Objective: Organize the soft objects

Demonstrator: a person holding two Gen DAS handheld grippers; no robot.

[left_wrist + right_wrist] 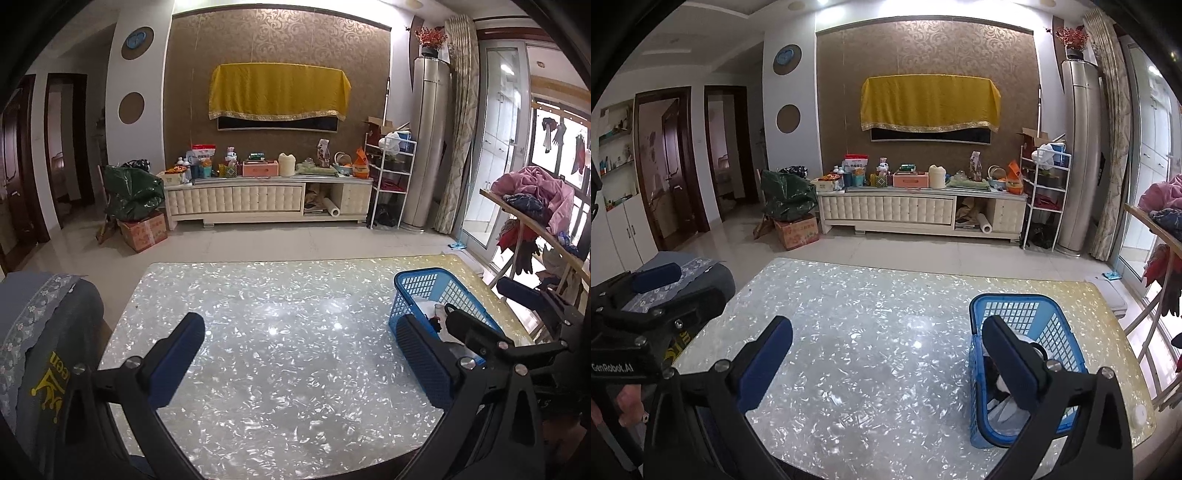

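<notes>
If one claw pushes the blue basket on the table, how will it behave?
The blue basket looks like thin perforated plastic, so probably light. The table is glossy, so it should slide easily. It is tall and holds only a few items, so a high push might tip it.

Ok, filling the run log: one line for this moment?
left gripper: open, empty | right gripper: open, empty | blue basket: on table right side, holds soft items

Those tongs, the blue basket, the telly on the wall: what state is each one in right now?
Left tongs: open, holding nothing, above the table.
Right tongs: open, holding nothing.
Blue basket: upright on the table, soft things inside.
Telly: dark screen, mostly draped by a yellow cloth.
Left door: open.
</notes>
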